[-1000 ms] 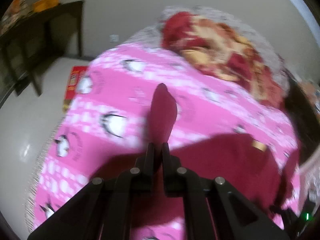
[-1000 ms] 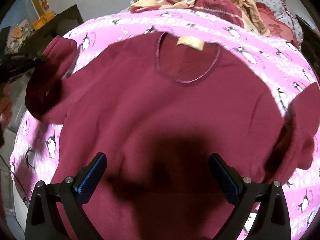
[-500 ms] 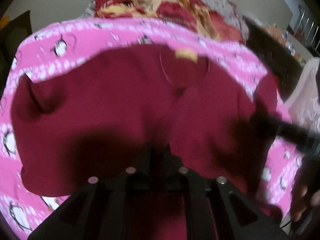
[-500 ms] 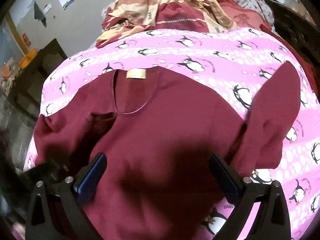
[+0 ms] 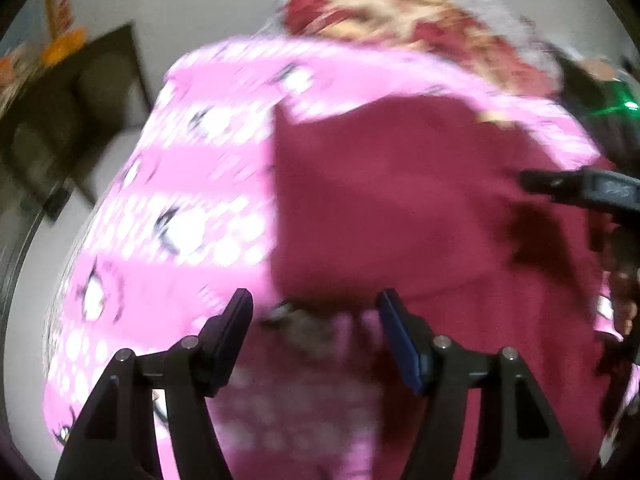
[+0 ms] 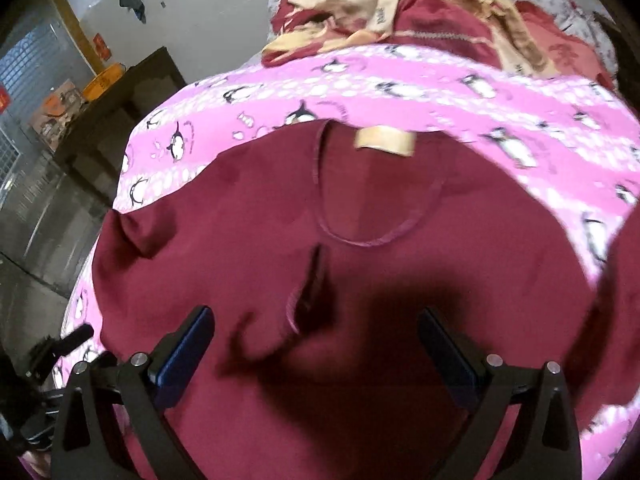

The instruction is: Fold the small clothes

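1. Pink penguin blanket (image 6: 460,108) covers the bed; the maroon shirt (image 6: 248,200) lies flat on it, collar and tan neck label (image 6: 385,142) at the far side, hem toward me. Long axis runs near to far.
2. Left sleeve already lies folded across the chest; the right sleeve (image 6: 624,280) still sticks out right.
3. My right gripper (image 6: 316,344) hovers over the shirt's middle, jaws wide, just narrowing, nothing between them. It is nearer that sleeve.
4. My left gripper (image 5: 316,320), jaws just opened and empty, sits at the shirt's left edge.

A maroon shirt (image 6: 400,288) with a beige label (image 6: 385,141) lies on a pink penguin-print blanket (image 6: 460,92).
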Action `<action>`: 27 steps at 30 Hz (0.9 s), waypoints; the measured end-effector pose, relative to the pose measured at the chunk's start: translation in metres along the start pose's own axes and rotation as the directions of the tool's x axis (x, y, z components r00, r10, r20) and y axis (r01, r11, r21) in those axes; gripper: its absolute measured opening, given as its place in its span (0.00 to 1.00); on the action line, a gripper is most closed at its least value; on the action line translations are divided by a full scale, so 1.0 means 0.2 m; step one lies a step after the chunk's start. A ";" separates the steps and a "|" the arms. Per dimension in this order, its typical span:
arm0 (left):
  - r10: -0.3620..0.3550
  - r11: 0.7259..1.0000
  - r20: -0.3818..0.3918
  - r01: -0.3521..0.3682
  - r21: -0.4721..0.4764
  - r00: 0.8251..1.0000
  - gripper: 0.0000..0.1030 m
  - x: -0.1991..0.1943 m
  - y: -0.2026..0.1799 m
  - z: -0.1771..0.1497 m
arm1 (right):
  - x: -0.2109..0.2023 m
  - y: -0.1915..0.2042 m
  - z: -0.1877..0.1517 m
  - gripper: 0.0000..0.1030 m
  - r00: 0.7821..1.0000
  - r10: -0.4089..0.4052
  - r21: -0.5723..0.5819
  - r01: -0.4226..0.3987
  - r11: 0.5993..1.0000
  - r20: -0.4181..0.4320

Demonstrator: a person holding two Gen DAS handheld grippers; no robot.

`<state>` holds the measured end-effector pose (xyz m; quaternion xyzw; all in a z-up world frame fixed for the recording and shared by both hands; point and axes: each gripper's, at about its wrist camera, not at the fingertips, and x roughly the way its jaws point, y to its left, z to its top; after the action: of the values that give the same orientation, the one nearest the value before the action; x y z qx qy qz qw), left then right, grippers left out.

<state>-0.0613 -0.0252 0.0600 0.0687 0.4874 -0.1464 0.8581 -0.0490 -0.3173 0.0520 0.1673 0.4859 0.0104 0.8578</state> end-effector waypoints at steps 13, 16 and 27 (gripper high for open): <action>-0.005 0.998 -0.029 0.004 -0.059 1.000 0.63 0.08 0.02 0.00 | -0.48 -0.29 0.05 0.12 0.974 -0.091 0.109 0.070 0.992 0.208; -0.006 0.998 -0.031 0.004 -0.061 1.000 0.63 0.10 0.01 0.01 | -0.53 -0.42 0.03 0.12 0.960 -0.204 0.156 0.175 0.972 0.191; -0.049 0.998 -0.013 0.049 -0.030 0.999 0.63 0.08 -0.08 0.04 | -0.46 -0.51 0.02 0.41 0.971 -0.189 0.179 0.162 0.970 0.148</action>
<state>-0.0534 -0.0459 0.0511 0.0451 0.4970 -0.1596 0.8518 -0.1099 -0.4315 0.1001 0.1943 0.4261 -0.1199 0.8754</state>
